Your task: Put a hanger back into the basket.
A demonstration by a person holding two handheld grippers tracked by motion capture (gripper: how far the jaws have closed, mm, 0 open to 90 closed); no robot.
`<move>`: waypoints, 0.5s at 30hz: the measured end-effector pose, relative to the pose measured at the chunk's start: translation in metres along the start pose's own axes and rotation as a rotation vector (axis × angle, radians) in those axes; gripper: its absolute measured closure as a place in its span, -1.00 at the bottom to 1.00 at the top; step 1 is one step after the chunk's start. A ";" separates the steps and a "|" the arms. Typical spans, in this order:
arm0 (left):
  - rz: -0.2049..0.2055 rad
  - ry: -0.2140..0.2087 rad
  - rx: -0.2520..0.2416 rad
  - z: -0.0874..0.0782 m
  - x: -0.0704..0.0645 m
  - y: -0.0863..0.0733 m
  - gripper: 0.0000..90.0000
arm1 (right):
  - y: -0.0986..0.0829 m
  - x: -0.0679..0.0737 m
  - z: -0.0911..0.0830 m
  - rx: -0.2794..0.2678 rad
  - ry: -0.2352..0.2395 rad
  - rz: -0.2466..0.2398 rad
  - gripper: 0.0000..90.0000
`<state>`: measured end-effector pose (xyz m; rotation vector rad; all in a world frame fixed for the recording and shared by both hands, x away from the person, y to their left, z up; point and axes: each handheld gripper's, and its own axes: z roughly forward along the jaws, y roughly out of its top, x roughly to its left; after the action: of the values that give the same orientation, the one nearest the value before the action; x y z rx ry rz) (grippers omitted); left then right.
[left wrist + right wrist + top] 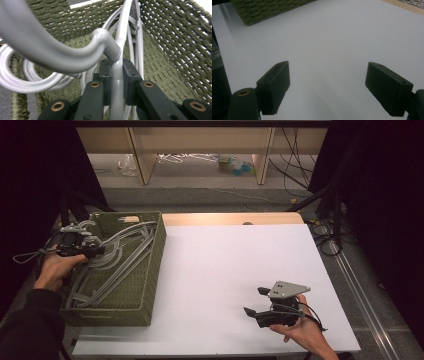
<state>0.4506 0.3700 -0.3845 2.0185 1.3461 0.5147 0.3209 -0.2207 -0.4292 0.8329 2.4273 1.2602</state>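
Note:
A green woven basket [152, 270] stands at the table's left and holds several grey plastic hangers [122, 255]. My left gripper [97, 251] reaches in over the basket's left rim and is shut on the neck of one grey hanger [117, 82], just below its hook [50, 52]. More hanger hooks [30, 82] lie under it against the basket's weave [175, 45]. My right gripper [256, 301] rests low over the white table near its front right, jaws wide apart with nothing between them; its pads [274, 82] frame bare white surface.
The white tabletop [235, 265] spreads right of the basket, with a wooden strip [230, 218] along its far edge. A basket corner [267, 10] appears far off in the right gripper view. Black drapes, cables and shelving legs stand beyond the table.

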 end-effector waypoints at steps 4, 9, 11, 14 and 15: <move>-0.010 0.034 0.016 0.004 0.002 -0.002 0.75 | 0.000 0.000 0.000 0.001 -0.001 -0.001 -0.54; -0.062 0.083 0.045 0.016 0.002 -0.009 0.61 | 0.000 0.000 -0.001 -0.004 -0.003 0.000 -0.54; -0.068 0.089 0.058 0.016 0.004 -0.011 0.61 | 0.000 -0.001 -0.001 -0.005 -0.007 0.003 -0.54; -0.077 0.086 0.050 0.016 0.004 -0.012 0.59 | 0.000 -0.001 0.000 -0.002 -0.006 0.003 -0.54; -0.079 0.085 0.051 0.015 0.004 -0.012 0.57 | 0.000 -0.001 0.000 -0.002 -0.006 0.001 -0.54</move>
<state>0.4542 0.3724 -0.4040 1.9942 1.4978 0.5403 0.3220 -0.2216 -0.4298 0.8362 2.4209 1.2577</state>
